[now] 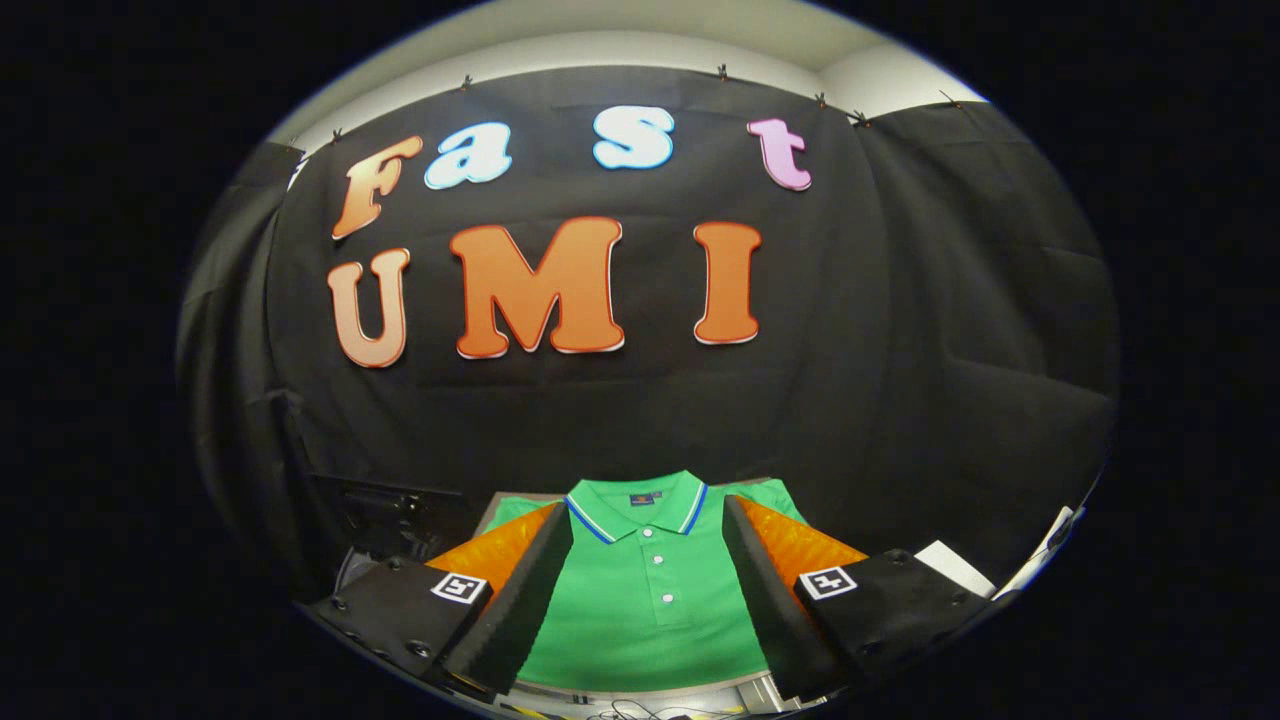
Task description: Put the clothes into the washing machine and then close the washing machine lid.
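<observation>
A green polo shirt (648,600) with a blue-and-white trimmed collar lies flat, buttons up, on a surface below and ahead of me. Its collar points away toward the black cloth wall. My gripper (648,525) stands open above it, the two fingers (520,590) spread wide to either side of the shirt's button placket, with only the shirt's front seen between them. I cannot tell how far above the cloth the fingertips are. A dark boxy shape (385,510) sits in shadow beyond the left finger; it is too dim to identify.
The black cloth wall hangs close behind the shirt. A white flat object (955,565) lies to the right of the right finger. Some thin cables (640,712) lie near the surface's front edge under the gripper.
</observation>
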`<state>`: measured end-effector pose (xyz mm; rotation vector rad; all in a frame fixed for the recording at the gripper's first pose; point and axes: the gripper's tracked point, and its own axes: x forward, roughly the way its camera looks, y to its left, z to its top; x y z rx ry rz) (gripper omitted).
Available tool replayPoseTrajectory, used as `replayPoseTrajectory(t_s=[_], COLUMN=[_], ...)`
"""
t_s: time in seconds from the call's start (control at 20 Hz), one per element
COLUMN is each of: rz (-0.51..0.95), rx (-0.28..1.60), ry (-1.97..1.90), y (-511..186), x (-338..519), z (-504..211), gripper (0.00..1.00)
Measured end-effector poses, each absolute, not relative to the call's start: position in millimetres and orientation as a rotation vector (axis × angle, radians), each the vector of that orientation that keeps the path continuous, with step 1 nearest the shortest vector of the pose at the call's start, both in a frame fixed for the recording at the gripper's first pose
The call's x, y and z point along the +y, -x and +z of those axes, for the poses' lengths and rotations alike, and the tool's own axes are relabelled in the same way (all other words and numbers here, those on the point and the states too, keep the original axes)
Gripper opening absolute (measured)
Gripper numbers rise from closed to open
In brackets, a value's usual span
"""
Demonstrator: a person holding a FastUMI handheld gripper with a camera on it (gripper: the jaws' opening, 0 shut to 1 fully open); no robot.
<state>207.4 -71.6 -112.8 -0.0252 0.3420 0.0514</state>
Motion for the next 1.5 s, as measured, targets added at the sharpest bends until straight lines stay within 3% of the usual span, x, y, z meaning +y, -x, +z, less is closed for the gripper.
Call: replayPoseTrajectory(t_s=[0.6, 1.1, 1.3, 1.5], rz=[0.070, 0.076, 0.107, 0.084], rx=[0.694, 0.791, 0.812, 0.849], ry=[0.028, 0.039, 0.044, 0.009], y=[-267, -264, -263, -262], x=[-84, -76, -71, -73], z=[-238, -249, -248, -246], gripper=[0.98, 0.98, 0.84, 0.59])
